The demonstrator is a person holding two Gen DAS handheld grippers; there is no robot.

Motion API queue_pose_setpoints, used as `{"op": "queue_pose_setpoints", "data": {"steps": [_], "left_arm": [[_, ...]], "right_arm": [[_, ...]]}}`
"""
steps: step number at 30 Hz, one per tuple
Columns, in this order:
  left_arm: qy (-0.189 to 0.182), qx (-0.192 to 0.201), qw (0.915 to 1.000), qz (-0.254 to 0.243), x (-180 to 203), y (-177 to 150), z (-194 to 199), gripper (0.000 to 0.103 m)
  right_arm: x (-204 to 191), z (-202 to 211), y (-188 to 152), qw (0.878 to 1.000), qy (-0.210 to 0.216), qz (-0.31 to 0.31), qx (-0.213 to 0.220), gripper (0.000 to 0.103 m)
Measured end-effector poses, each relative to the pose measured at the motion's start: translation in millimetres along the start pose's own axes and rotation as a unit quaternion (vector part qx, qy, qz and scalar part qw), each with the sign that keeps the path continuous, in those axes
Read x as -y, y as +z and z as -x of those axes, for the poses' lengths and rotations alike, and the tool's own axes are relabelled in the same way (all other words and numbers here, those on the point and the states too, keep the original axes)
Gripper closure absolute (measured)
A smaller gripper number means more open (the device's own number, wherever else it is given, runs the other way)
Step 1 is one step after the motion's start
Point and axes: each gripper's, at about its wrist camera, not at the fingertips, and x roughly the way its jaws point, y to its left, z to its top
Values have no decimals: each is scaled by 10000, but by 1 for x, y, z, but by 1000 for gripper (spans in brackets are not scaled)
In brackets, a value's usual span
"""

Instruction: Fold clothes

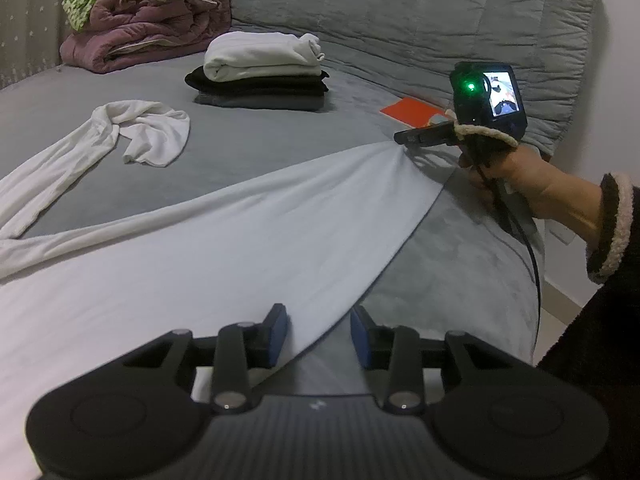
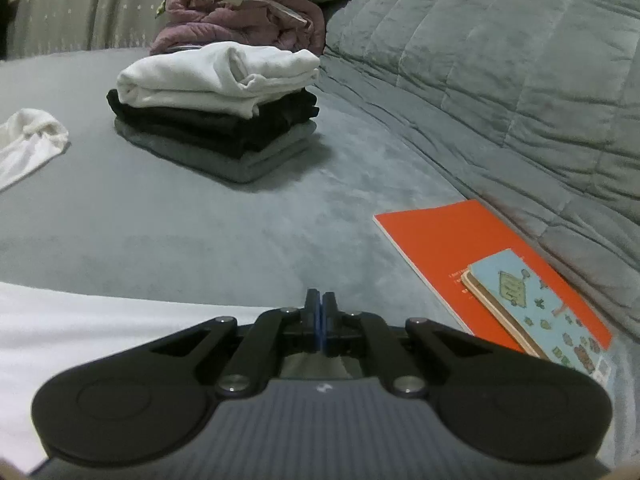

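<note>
Looking along the left gripper [image 1: 319,334], we see its blue-padded jaws spread apart at the bottom centre of the left wrist view, with the lower edge of a pale shirt [image 1: 224,240] running between them; the pads stand clear of the cloth on either side. This shirt spreads across the middle and lower left of that frame over a grey bed cover [image 1: 452,248]. One corner of it is drawn to a point at the right of the frame, where the right gripper [image 1: 402,138] has its fingers pressed together on the fabric. A hand [image 1: 516,184] with a fleece-trimmed sleeve holds that gripper from the right edge.

In the right wrist view we find the right gripper's jaws shut tight at bottom centre, pads touching, and the cloth it pinches is hidden below them; the pale shirt shows only at the lower left.

At the left of the left wrist view lies a white long-sleeved garment [image 1: 140,132], unfolded, its sleeve trailing toward the left edge. Behind it, in the upper middle, we see a folded stack [image 1: 260,76]: white on top, black beneath, grey at the bottom. A purple quilt [image 1: 148,28] sits rolled in the upper left. An orange book [image 2: 472,256] lies at the right of the right wrist view, with a small blue notebook [image 2: 532,304] resting on it, beside a quilted grey blanket [image 2: 500,60].
</note>
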Motion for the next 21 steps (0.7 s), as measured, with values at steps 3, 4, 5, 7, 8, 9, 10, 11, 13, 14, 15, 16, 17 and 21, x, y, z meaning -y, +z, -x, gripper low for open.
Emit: {"op": "queue_pose_setpoints", "data": {"steps": [3,4,5,7,8,9,10,11,13,14,15,16,17,21], "left_arm": [[-26,43,9999,142,-6,2,5,67],[2,73,9998,196,-9,2,8,66],[75,115,9996,244,-12,3,10,66],[271,213,9988,351,-21,4,14,66],[380,265,9981,406,-26,5,16,65],[492,314,9972,469,-31,5,18,64],[602,352,9961,542,-37,6,19,63],[699,381,9950,607,-42,7,21,63],[881,433,9925,727,-53,9,24,63],[945,453,9915,766,-58,10,25,63],[1011,477,9905,805,-63,10,28,63],[1070,494,9895,841,-68,9,30,63],[1129,508,9884,883,-74,9,32,62],[1357,554,9834,1071,-96,5,41,62]], "right_arm": [[-3,7,3,10000,-34,0,10,93],[-4,11,6,10000,30,-22,38,89],[-5,16,9,9999,95,-45,66,88],[-8,23,14,9996,239,-107,116,80],[-11,27,17,9991,367,-188,134,70],[-15,31,21,9980,545,-285,142,66],[-19,34,25,9966,733,-363,134,66],[-24,37,28,9947,929,-419,126,66],[-38,42,36,9899,1337,-466,108,66],[-47,44,39,9869,1538,-466,106,66],[-56,47,43,9839,1731,-430,109,66],[-65,49,45,9807,1913,-389,104,66],[-73,50,48,9770,2103,-349,93,66],[-113,57,58,9566,2912,-131,20,66]]}}
